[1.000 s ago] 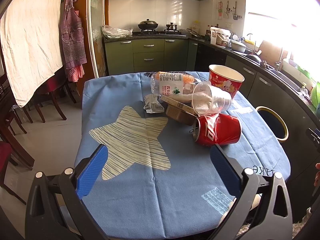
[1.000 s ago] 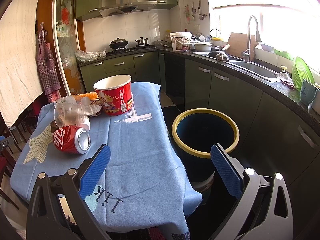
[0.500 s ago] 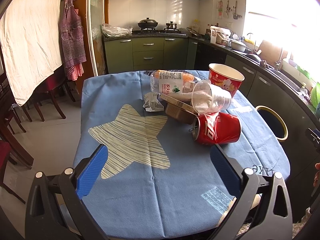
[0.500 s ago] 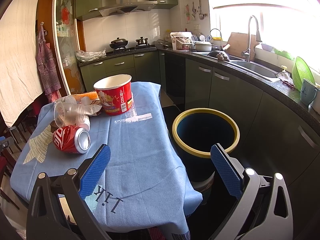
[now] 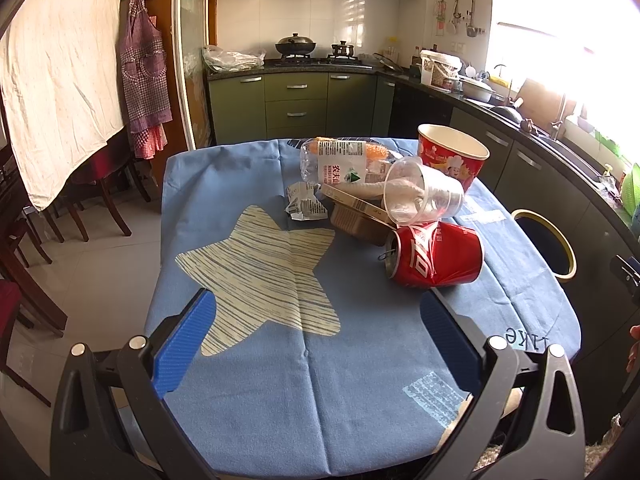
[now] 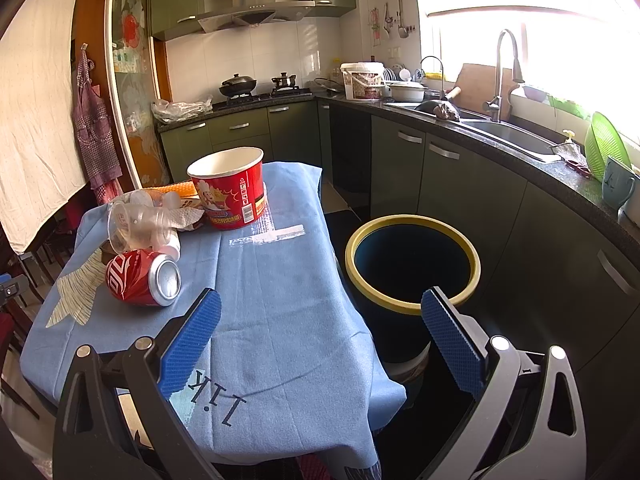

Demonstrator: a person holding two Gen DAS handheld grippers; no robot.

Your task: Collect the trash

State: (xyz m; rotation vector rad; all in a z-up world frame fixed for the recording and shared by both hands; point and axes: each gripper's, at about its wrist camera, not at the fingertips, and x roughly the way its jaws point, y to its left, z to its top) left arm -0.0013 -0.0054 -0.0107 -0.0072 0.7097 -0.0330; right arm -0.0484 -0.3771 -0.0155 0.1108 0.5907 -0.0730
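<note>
Left wrist view: the left gripper [image 5: 316, 320] hangs above the near edge of a table covered by a blue cloth [image 5: 248, 400] with a pale striped star, its blue-padded fingers [image 5: 184, 336] spread wide with nothing between them. The trash lies in a heap on the far right part of the cloth. A dented red can [image 5: 434, 256] lies on its side nearest the gripper, its pull-tab end facing left. Just behind it, a clear plastic cup [image 5: 422, 198] lies tipped over with crumpled white tissue inside, resting on a flat cardboard box [image 5: 356, 216]. A crumpled wrapper [image 5: 305, 202] sits left of the box, a squashed plastic bottle [image 5: 340, 160] with a white label lies behind, and a red paper bowl [image 5: 452, 160] stands upright at the far right. Beyond the table's right edge, on the floor, is a dark bin with a yellow rim [image 5: 546, 244].

Right wrist view: the right gripper [image 6: 320, 322] is held over the table's near right corner, its fingers [image 6: 450, 336] also wide apart and empty. The bin [image 6: 412, 260] stands open just beside the table, partly behind the right finger. The can [image 6: 142, 278] lies left of the gripper, its bottom end towards the camera; the cup [image 6: 138, 226] and the bowl [image 6: 228, 192] are behind it.
</note>
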